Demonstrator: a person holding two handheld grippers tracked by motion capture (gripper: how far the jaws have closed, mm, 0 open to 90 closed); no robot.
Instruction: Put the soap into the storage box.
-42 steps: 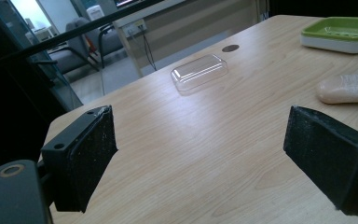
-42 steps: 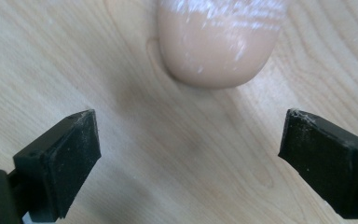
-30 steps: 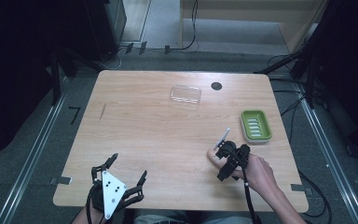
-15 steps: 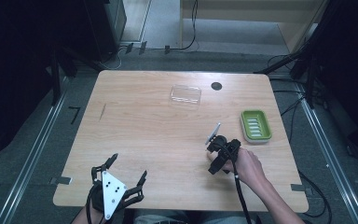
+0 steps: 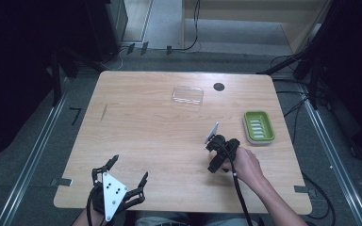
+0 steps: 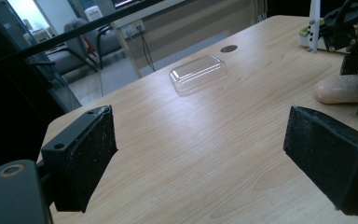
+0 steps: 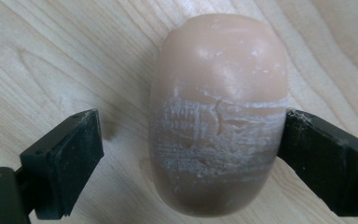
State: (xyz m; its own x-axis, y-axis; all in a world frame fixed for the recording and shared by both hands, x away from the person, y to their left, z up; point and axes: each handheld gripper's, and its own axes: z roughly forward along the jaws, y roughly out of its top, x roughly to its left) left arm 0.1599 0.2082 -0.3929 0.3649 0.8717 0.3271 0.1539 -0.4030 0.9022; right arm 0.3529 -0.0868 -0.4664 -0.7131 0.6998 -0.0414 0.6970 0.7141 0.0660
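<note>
The step in hand looked to be the grasp of the bar of soap (image 7: 218,116), which lay flat on the wooden table (image 5: 151,141) near its right front part, just short of the green soap dish (image 5: 259,127). The right gripper (image 7: 189,154) was lowered over the bar with its jaws spread to either side: the right-hand pad touched or nearly touched the soap's edge, while the left-hand pad stood clear with bare wood between, so nothing was clamped. In the high view that gripper (image 5: 218,151) sat under the person's right hand (image 5: 245,162), close beside the dish. The left gripper (image 6: 205,163) hovered idle over the near left of the table, jaws wide apart and holding nothing, with the clear plastic lid (image 6: 198,72) well ahead of it. The next move probably called for closing squarely across the bar's scuffed middle, firmly enough that the smooth, rounded soap would not slip, then lifting it toward the dish.
</note>
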